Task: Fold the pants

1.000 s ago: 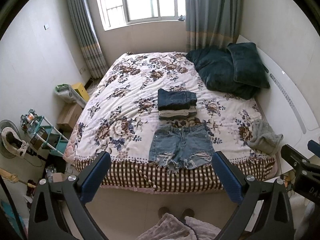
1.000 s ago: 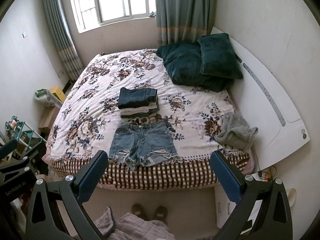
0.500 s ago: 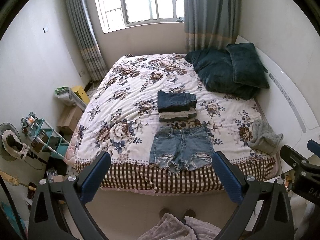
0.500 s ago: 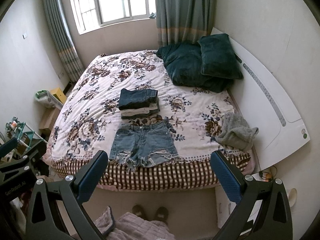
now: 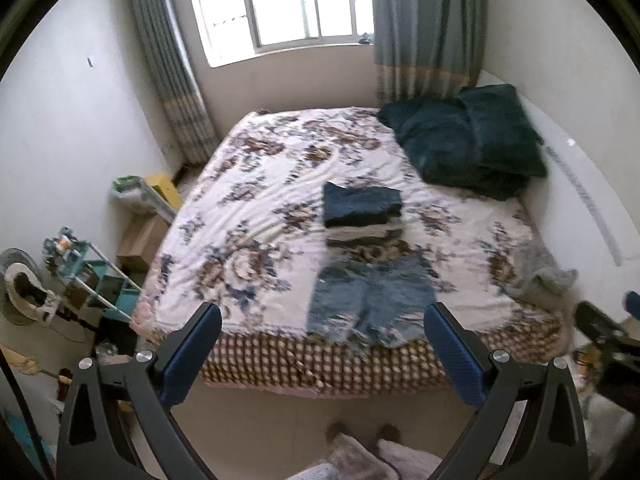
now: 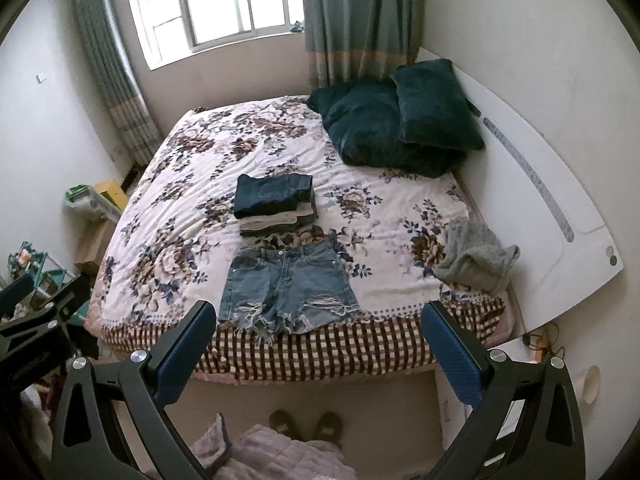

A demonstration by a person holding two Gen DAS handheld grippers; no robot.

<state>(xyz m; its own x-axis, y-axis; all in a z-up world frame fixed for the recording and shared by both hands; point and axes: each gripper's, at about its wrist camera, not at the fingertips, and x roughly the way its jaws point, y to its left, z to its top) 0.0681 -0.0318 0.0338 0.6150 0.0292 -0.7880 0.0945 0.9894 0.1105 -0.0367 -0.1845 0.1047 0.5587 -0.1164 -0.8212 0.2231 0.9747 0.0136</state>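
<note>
Both of our grippers are spread wide with nothing between the pads. The left gripper (image 5: 322, 334) is held well back from the bed, above the floor, with its blue fingers (image 5: 192, 354) framing the near edge of the mattress. The right gripper (image 6: 318, 334) is in much the same pose, fingers (image 6: 450, 354) wide apart, hovering short of the bed and aimed down at it. Neither one is touching any cloth.

The thing we're after, the denim shorts (image 6: 286, 292), is lying flat and fully spread at the near edge of the bed (image 6: 192, 184), waistband away from us and the frayed leg hems hanging a little over the checked border. Looks unfolded to us, so that pair hasn't been started.

Just behind the shorts there's a neat stack of folded pants (image 6: 274, 204), dark jeans on top and lighter ones underneath, so we'd guess a few pairs are already done and this is the next in line. A grey garment (image 6: 474, 260) sits crumpled off to the right near the headboard side; can't tell if that's pants or not.

So what's left, as we read it: come in, grab the shorts, fold, and put them on the stack. The left view is a bit blurry.
</note>
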